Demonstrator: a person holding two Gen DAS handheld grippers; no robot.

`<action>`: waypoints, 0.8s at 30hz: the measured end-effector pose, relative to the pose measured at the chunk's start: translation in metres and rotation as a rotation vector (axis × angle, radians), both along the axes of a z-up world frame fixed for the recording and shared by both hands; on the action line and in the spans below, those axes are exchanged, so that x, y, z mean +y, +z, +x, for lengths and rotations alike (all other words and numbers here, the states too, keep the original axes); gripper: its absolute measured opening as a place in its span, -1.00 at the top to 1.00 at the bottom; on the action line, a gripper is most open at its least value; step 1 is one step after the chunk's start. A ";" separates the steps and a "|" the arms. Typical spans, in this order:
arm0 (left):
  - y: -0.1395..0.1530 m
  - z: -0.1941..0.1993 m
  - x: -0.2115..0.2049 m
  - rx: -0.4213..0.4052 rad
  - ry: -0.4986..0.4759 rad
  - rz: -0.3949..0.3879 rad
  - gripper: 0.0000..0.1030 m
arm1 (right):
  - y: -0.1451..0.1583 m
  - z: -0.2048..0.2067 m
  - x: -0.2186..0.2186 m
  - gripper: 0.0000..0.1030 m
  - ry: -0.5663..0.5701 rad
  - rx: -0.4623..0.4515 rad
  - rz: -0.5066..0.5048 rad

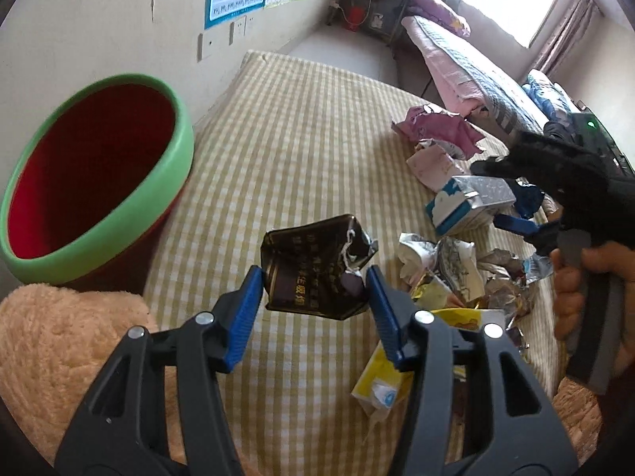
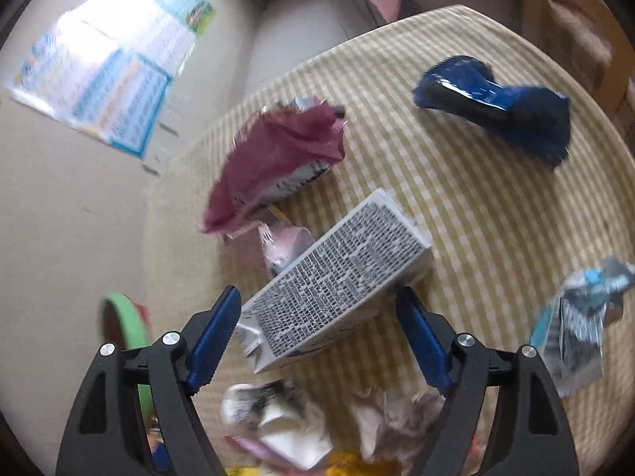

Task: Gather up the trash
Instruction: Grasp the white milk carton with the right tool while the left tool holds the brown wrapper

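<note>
My left gripper point(image 1: 314, 283) is shut on a crumpled dark brown wrapper point(image 1: 315, 267) and holds it above the checked tabletop point(image 1: 293, 127). The red bin with a green rim point(image 1: 93, 176) stands to its left. My right gripper point(image 2: 319, 309) is open around a grey-printed carton point(image 2: 337, 281) that lies on the table; its fingers stand at the carton's two sides. The same gripper point(image 1: 520, 222) shows in the left wrist view, over the blue-and-white carton point(image 1: 462, 202). Loose wrappers point(image 1: 448, 269) lie in a pile at the right.
A maroon wrapper point(image 2: 278, 158), a blue wrapper point(image 2: 496, 107) and a grey-blue packet point(image 2: 583, 309) lie on the table. A yellow packet point(image 1: 381, 377) lies under my left gripper. A fluffy peach cushion point(image 1: 59, 357) sits at the near left. A bed point(image 1: 468, 67) stands behind.
</note>
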State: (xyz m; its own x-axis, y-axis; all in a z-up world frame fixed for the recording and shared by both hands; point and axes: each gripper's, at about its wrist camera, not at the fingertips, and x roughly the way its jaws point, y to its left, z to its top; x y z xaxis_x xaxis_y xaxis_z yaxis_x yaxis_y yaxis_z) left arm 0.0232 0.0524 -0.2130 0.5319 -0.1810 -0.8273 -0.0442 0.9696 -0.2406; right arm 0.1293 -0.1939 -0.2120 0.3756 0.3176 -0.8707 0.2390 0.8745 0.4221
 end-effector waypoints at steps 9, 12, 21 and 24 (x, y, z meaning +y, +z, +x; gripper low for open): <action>-0.001 -0.001 0.010 -0.004 0.034 -0.071 0.01 | 0.019 -0.007 0.000 0.28 0.217 -0.112 -0.145; -0.003 0.000 0.008 0.001 0.027 -0.067 0.01 | 0.023 -0.006 -0.015 0.28 0.192 -0.080 -0.163; -0.003 0.001 0.008 0.002 0.025 -0.066 0.01 | 0.017 0.015 -0.002 -0.54 0.071 -0.028 -0.074; -0.003 0.000 0.010 0.000 0.030 -0.072 0.00 | 0.003 0.019 0.017 -0.54 0.101 0.007 -0.127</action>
